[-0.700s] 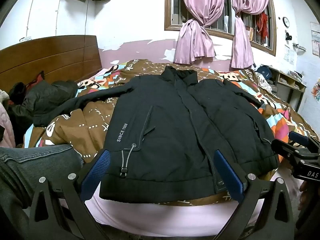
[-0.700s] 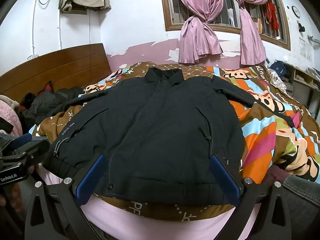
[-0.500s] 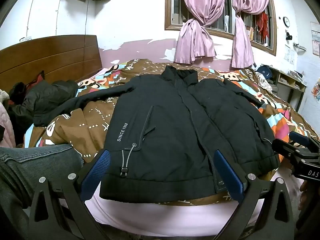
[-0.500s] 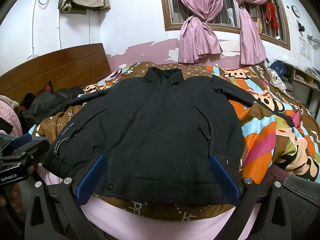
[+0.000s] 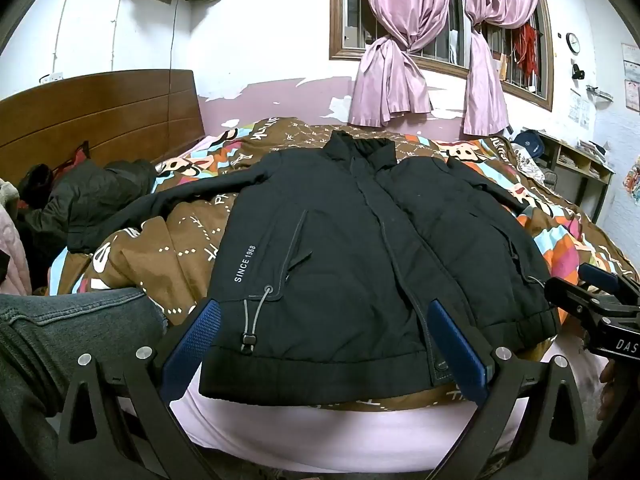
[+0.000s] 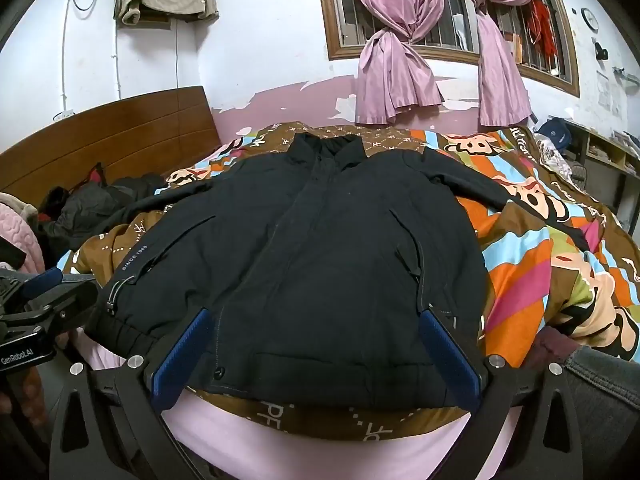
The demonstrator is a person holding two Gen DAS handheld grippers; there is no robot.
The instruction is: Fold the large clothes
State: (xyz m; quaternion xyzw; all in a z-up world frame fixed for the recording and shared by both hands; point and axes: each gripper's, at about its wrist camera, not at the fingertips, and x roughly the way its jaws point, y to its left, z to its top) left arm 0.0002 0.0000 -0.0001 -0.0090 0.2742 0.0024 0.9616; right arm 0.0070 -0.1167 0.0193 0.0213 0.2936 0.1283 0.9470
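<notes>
Left wrist view: a black jacket point(image 5: 360, 264) lies spread front-up on a bed with a patterned brown quilt point(image 5: 172, 248), collar toward the far wall, hem at the near edge. Sleeves extend outward to both sides. The left tongs point(image 5: 324, 344) stand wide open just before the hem, blue pads apart, gripping nothing. The right tongs point(image 5: 600, 304) enter at the right edge. A dark garment pile point(image 5: 92, 196) rests by the wooden headboard point(image 5: 100, 120). A denim-clad leg point(image 5: 60, 328) shows at lower left.

Right wrist view: the same jacket point(image 6: 320, 248) fills the centre. The right tongs point(image 6: 316, 352) are fully spread over the hem, empty. The left tongs point(image 6: 44, 296) appear at the left edge. An open shelf unit point(image 6: 608, 156) at far right holds items too small to identify.
</notes>
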